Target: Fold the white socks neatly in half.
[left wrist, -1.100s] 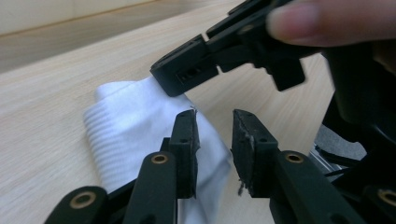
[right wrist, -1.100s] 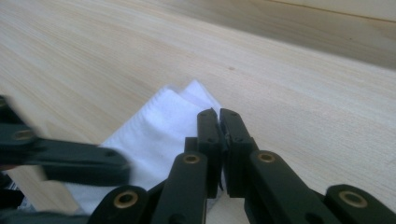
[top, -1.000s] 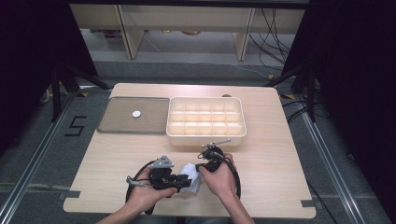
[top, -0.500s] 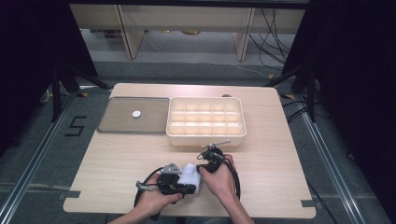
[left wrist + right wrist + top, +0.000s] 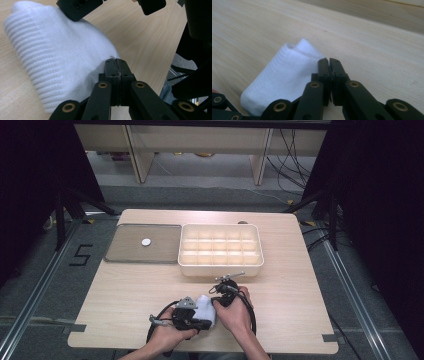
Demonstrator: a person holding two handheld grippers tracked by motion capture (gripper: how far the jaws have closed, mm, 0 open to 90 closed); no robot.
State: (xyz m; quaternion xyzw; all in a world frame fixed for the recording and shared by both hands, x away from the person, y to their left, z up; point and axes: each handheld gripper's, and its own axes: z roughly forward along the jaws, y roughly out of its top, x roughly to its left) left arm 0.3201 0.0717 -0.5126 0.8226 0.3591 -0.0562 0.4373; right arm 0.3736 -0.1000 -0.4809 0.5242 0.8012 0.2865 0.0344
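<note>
From the high view, both my hands sit at the near edge of the table (image 5: 125, 295); my left gripper (image 5: 192, 319) and right gripper (image 5: 220, 297) meet at the white knitted cloth (image 5: 204, 306) between them, well short of the cream compartment box (image 5: 220, 251) and grey tray (image 5: 130, 245); in the left gripper view, my jaws have just been closing and now pinch the cloth's edge (image 5: 62, 62); in the right gripper view, my jaws are clamped on the folded cloth (image 5: 287, 77) lying on the wood.
</note>
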